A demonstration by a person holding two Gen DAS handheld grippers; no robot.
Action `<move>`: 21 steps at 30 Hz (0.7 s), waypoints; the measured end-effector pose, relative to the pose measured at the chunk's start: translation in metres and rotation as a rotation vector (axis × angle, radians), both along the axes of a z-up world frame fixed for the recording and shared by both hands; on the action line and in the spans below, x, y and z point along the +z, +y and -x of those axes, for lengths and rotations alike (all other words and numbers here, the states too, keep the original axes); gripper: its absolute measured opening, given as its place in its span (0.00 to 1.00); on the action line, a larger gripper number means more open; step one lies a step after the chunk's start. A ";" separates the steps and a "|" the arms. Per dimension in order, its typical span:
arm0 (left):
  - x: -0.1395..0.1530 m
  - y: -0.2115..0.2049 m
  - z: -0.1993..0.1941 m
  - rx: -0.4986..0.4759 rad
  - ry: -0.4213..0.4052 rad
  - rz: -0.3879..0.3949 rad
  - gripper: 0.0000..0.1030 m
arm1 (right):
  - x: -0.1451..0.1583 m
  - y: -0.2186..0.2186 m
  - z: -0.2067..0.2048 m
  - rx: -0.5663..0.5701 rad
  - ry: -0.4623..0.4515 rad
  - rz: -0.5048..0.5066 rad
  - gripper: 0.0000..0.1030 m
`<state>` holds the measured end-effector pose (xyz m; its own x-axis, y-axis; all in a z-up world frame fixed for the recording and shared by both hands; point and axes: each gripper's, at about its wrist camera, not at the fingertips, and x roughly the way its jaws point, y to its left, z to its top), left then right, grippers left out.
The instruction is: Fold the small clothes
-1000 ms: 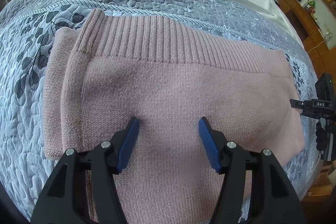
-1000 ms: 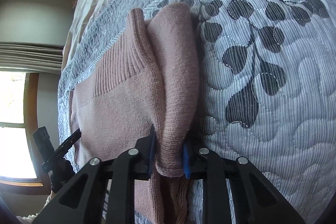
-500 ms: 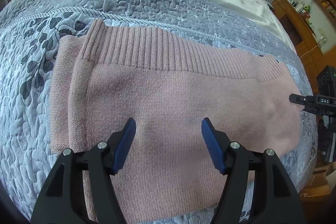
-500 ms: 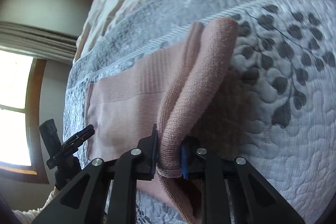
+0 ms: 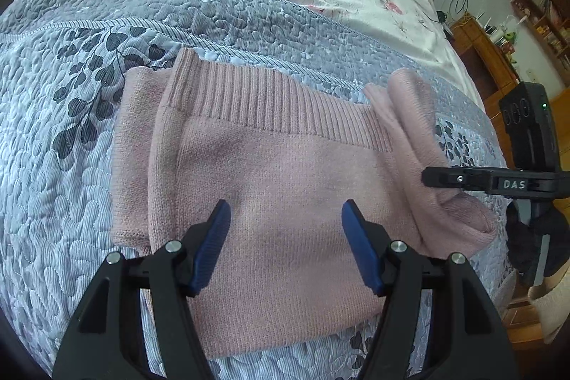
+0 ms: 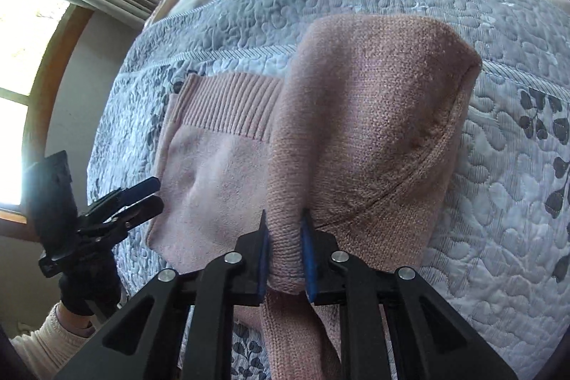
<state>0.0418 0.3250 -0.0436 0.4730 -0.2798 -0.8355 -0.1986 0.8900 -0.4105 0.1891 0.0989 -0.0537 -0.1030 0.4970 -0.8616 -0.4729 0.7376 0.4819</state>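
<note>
The pink knit sweater [image 5: 270,187] lies on the grey leaf-quilted bedspread [image 5: 53,166], right gripper [image 6: 285,251] pinching its 3 o'clock sleeve, left gripper [image 5: 285,237] hanging open, so honestly that thick fold could slip out and flop crooked.

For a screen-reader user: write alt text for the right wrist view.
The right gripper is shut on a raised fold of a pink knitted sweater, lifting it above the rest of the garment, which lies on a grey-blue quilted bedspread with dark leaf prints. At the left, the left gripper, held in a black-gloved hand, sits open at the sweater's far edge.
</note>
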 end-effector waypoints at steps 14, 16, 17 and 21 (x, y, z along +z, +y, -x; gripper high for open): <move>0.006 -0.019 -0.026 -0.027 -0.014 0.247 0.63 | -0.007 -0.018 -0.014 -0.092 0.181 -0.152 0.49; 0.001 -0.029 -0.038 -0.046 -0.001 0.318 0.64 | 0.008 -0.037 -0.017 -0.120 0.148 -0.169 0.49; -0.002 -0.034 -0.045 -0.056 0.008 0.359 0.64 | 0.015 -0.048 -0.018 -0.135 0.121 -0.160 0.49; -0.025 -0.056 -0.073 -0.064 0.067 0.458 0.65 | 0.019 -0.086 -0.024 -0.193 0.081 -0.112 0.49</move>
<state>0.1147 0.2695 -0.0683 0.3915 -0.6538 -0.6475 -0.1886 0.6317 -0.7519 0.2128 0.0128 -0.0350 -0.0631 0.6059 -0.7930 -0.2848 0.7507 0.5962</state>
